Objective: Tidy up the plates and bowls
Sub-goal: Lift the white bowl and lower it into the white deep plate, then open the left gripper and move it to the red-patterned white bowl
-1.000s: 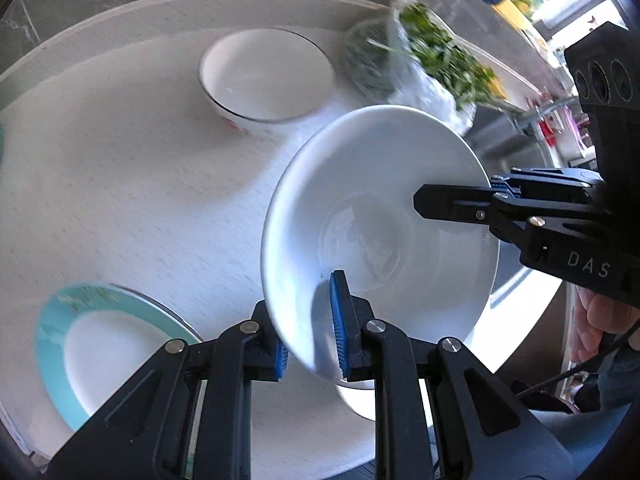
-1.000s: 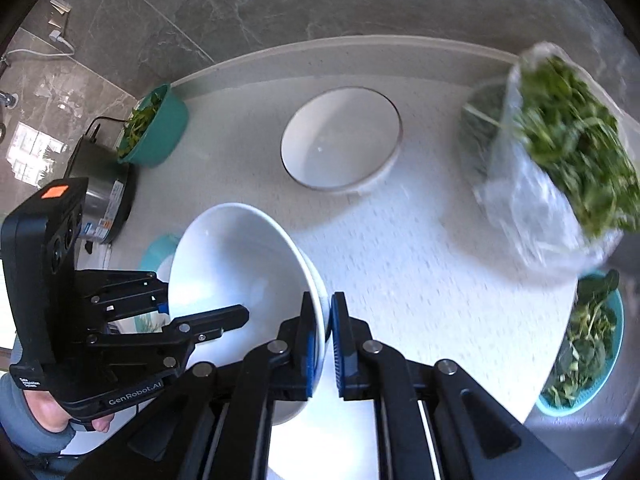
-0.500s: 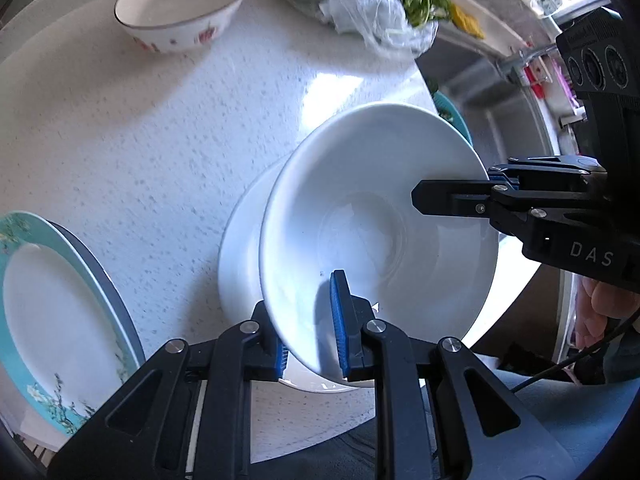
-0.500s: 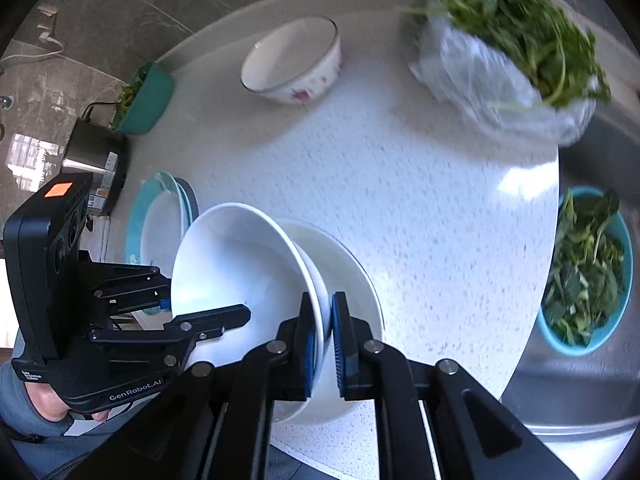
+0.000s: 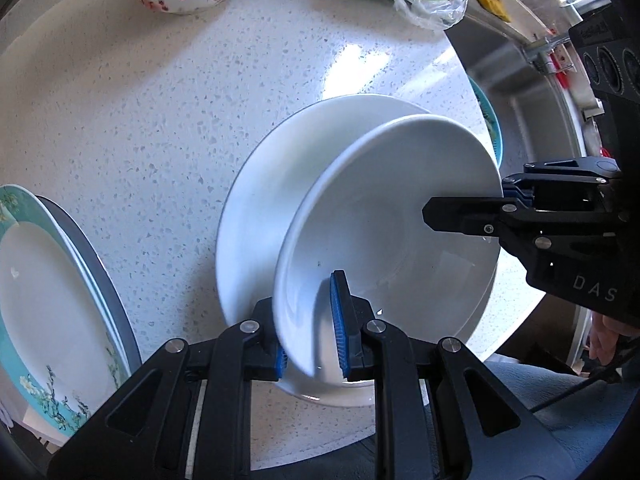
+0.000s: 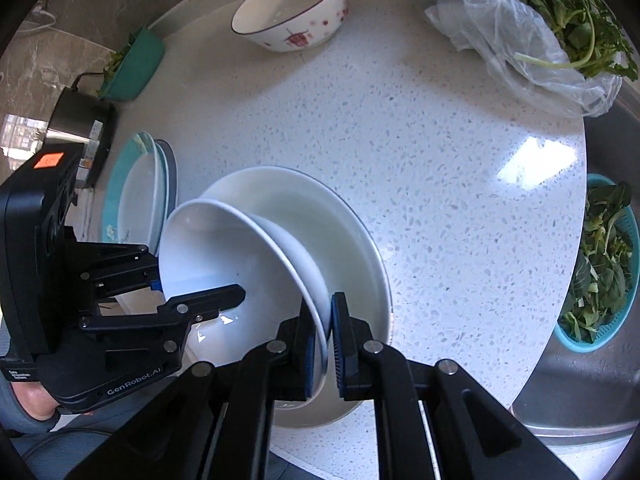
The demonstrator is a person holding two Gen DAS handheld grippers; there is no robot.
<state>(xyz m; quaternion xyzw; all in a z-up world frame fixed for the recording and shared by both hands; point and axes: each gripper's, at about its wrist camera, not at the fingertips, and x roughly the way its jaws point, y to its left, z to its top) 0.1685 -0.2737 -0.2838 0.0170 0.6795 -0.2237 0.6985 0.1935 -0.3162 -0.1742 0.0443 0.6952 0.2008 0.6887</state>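
Between both tongs, the white bowl (image 5: 384, 240) has come down over a second white bowl (image 5: 264, 216) on the speckled counter (image 5: 120, 112); nesting looks nearly done. Left tongs (image 5: 310, 330) and right tongs (image 6: 322, 338) each clench its rim. Beyond them sit a patterned bowl (image 6: 292, 12) and bagged greens (image 6: 532, 20).

My right gripper (image 6: 326, 338) pinches the near rim of a tilted, deep white ceramic bowl (image 6: 224, 256), and my left gripper (image 6: 200, 294) grips its opposite rim. The bowl leans over a wide white plate (image 6: 352, 240) on the speckled white countertop (image 6: 420, 152). Teal-rimmed plates (image 6: 140, 196) are stacked to the left, and a red-patterned bowl (image 6: 292, 8) sits well beyond.
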